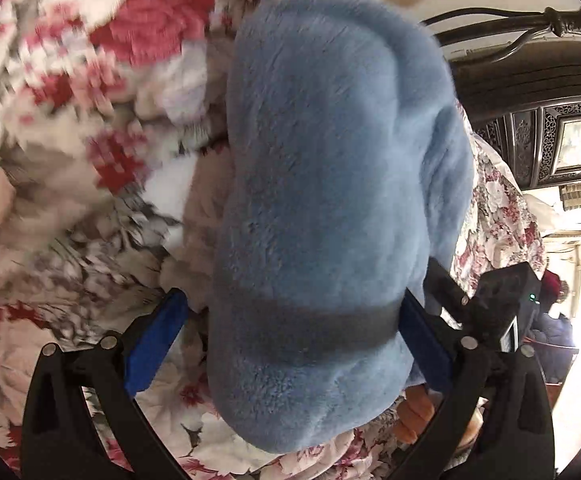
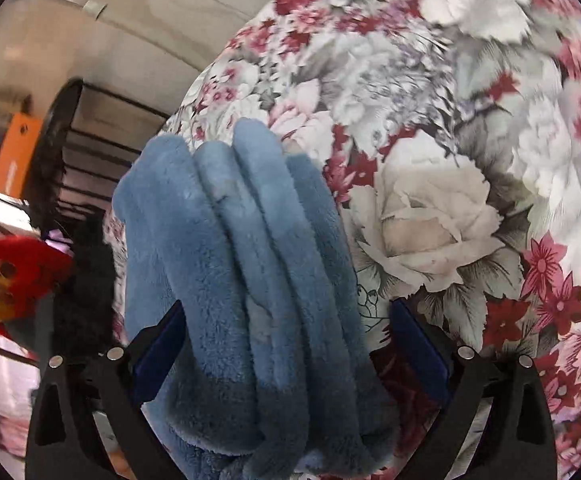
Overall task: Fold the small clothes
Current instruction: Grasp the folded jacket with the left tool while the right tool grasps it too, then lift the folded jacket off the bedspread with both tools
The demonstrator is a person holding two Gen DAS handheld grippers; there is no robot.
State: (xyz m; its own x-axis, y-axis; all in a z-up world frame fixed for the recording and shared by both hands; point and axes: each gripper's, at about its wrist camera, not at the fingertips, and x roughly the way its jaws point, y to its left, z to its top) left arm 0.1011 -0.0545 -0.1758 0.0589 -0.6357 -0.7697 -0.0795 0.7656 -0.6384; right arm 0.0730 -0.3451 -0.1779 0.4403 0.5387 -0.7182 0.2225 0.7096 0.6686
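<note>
Left gripper [image 1: 290, 340] and right gripper [image 2: 286, 344], fingers spread wide.

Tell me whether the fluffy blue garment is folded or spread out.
Folded, or at least bunched: the fluffy blue garment shows several stacked plush layers between the right gripper fingers, above the floral bedspread.

Fleece garment [image 1: 330, 200] hangs between both grippers' fingers [image 1: 158, 344], apparently above the bedspread [image 2: 450, 160].

Blue fleece bunched between the right gripper's fingers

The right gripper [image 2: 286, 344] stands wide — its blue pads flank a thick, folded blue fleece garment [image 2: 242, 264], the left pad touching it, the right pad apart. Behind lies a floral bedspread [image 2: 450, 160]; a red plush toy [image 2: 14, 280] sits far left.
</note>
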